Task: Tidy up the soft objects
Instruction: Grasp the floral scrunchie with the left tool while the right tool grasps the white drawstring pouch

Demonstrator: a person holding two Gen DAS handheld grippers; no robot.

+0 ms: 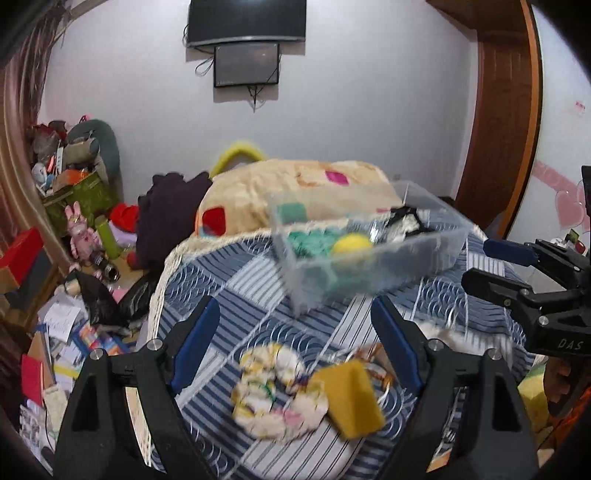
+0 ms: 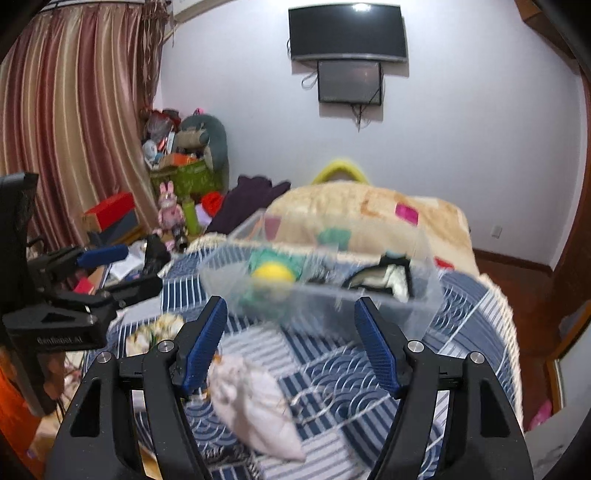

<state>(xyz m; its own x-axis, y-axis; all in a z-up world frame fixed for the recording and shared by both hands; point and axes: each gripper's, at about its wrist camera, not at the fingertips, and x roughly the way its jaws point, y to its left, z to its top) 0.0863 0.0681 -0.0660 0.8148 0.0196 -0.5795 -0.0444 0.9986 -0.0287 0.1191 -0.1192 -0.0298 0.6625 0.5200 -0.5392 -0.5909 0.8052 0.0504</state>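
Observation:
A clear plastic bin (image 1: pixel 373 254) sits on the blue striped bedspread (image 1: pixel 236 280) and holds a yellow ball (image 1: pixel 351 244), a green soft thing and a black-and-white item. My left gripper (image 1: pixel 295 332) is open above a floral cloth bundle (image 1: pixel 273 395) and a yellow sponge (image 1: pixel 351 398). My right gripper (image 2: pixel 291 332) is open above a white cloth pouch (image 2: pixel 255 402), just before the bin (image 2: pixel 321 291). Each gripper shows at the side of the other's view.
A beige patterned blanket (image 1: pixel 299 192) lies behind the bin. The floor at the left (image 1: pixel 66 314) is littered with papers, boxes and toys. A curtain (image 2: pixel 74 122) hangs at the left; screens (image 2: pixel 349 33) hang on the wall.

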